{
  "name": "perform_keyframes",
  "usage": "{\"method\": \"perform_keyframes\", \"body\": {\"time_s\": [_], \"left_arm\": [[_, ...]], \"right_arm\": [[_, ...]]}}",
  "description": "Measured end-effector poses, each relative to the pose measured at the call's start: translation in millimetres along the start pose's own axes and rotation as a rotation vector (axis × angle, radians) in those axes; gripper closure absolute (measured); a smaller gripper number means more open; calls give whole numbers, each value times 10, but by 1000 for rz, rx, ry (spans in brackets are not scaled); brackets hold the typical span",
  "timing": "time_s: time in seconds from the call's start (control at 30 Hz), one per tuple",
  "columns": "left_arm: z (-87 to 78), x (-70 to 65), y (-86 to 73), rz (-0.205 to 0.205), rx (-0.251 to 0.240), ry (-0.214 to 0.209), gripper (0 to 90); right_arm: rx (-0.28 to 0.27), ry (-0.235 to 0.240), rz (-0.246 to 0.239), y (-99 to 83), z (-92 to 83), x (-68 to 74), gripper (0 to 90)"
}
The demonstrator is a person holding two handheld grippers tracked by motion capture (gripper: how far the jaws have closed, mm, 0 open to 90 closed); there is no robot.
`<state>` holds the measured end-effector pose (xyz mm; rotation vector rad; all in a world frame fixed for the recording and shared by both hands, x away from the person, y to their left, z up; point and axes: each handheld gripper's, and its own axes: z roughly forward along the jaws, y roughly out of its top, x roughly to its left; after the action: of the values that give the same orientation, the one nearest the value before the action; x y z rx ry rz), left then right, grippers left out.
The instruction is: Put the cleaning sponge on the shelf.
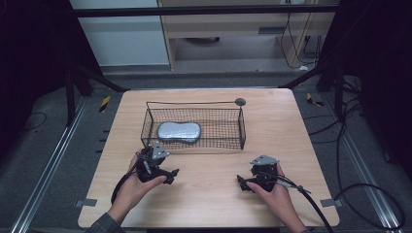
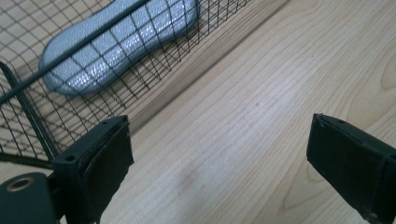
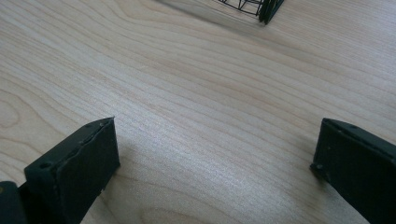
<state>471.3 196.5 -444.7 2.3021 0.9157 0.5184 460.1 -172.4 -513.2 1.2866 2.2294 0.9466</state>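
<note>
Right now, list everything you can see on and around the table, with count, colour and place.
wire basket: one, black, far middle of the table
pouch: one, silvery grey, lying inside the wire basket toward its left end
table: one, light wood, centre of the high view
cabinet: one, pale wood, on the floor beyond the table
cables: several, black, on the floor right of the table
left tongs: one, black, open, near the basket's left front corner, holding nothing
right tongs: one, black, open, over bare table at front right, holding nothing

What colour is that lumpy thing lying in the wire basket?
Silvery grey, with a glittery sheen; the pouch shows best in the left gripper view.
</note>
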Motion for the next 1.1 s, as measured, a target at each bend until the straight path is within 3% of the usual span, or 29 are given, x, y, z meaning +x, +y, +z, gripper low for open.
{"method": "perform_keyframes", "body": {"time_s": [0.7, 1.1], "left_arm": [[129, 426, -539, -154, 32, 69, 50], [237, 552, -642, -182, 28, 67, 36]], "right_arm": [[1, 0, 0, 0, -2, 0, 4], [0, -1, -2, -1, 0, -1, 4]]}}
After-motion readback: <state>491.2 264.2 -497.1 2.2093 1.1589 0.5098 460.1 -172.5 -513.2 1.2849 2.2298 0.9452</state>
